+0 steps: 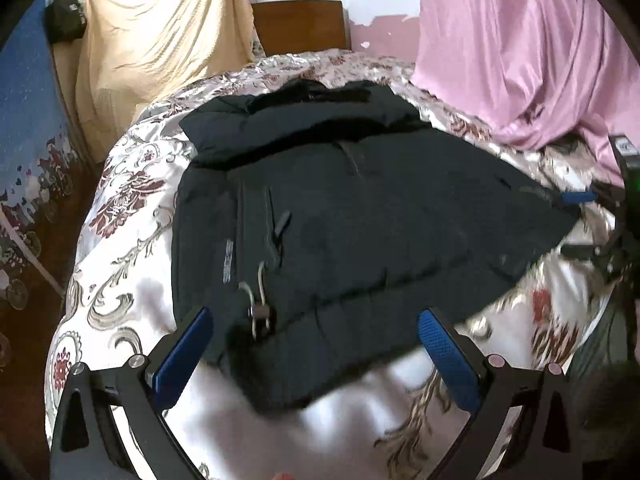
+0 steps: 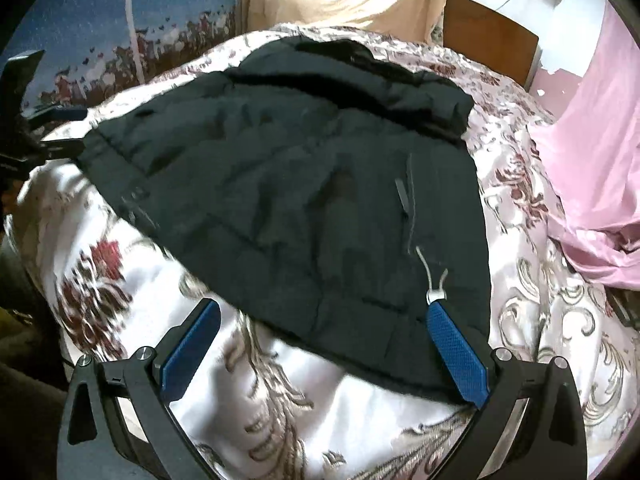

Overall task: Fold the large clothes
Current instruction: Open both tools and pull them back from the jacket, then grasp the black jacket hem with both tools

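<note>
A dark padded jacket (image 1: 352,216) lies flat on the bed, folded into a compact shape, its collar at the far end. A light drawcord with toggle (image 2: 434,280) rests on its near part.

One dark padded jacket (image 1: 360,216) lies on one floral satin bedspread (image 1: 132,208), beside one pink satin sheet (image 1: 520,60) and one cream draped cloth (image 1: 160,32).

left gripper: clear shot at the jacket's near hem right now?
Probably yes. The left gripper has its jaws wide open, straddling the near hem of the dark jacket, which lies flat on the floral bedspread. Nothing lies between jaws and hem; only the drawcord toggle sits nearby.
</note>
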